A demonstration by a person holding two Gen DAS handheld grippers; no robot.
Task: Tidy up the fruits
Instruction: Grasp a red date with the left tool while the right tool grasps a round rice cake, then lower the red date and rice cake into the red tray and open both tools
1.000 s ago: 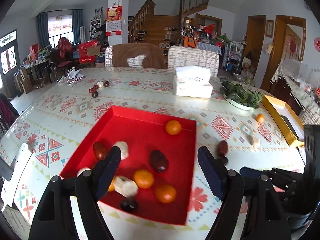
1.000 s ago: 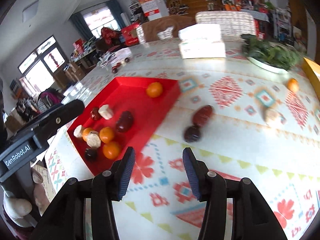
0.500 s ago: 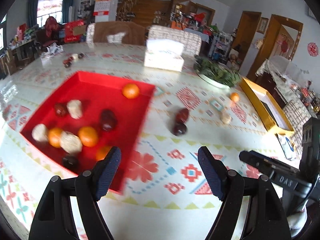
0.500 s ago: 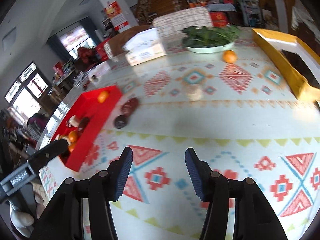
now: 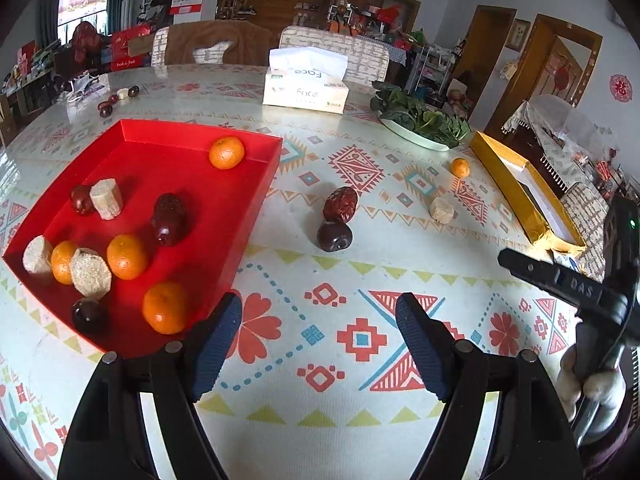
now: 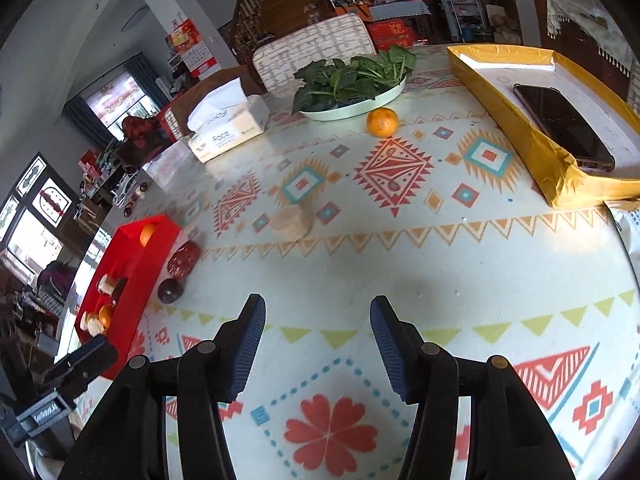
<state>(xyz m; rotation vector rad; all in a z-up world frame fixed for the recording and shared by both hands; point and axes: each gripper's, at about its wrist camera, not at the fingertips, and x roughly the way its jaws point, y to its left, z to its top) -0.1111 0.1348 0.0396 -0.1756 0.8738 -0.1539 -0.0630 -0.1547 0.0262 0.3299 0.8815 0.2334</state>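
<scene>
Partly hidden behind the red tray's wall in the right view, the fruit inside shows clearly only from the left: oranges, dark plums and pale cut chunks. Outside, at the tray's three o'clock, a wrinkled date touches a plum; a pale chunk and an orange lie farther out. "Face" marks the tissue box. Both the left gripper and the right gripper gape wide, holding nothing.

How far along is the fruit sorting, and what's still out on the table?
Most fruit already sits in the red tray. Nothing is in hand: left gripper and right gripper are both open. Left out: red date, dark plum, beige chunk and orange.
</scene>
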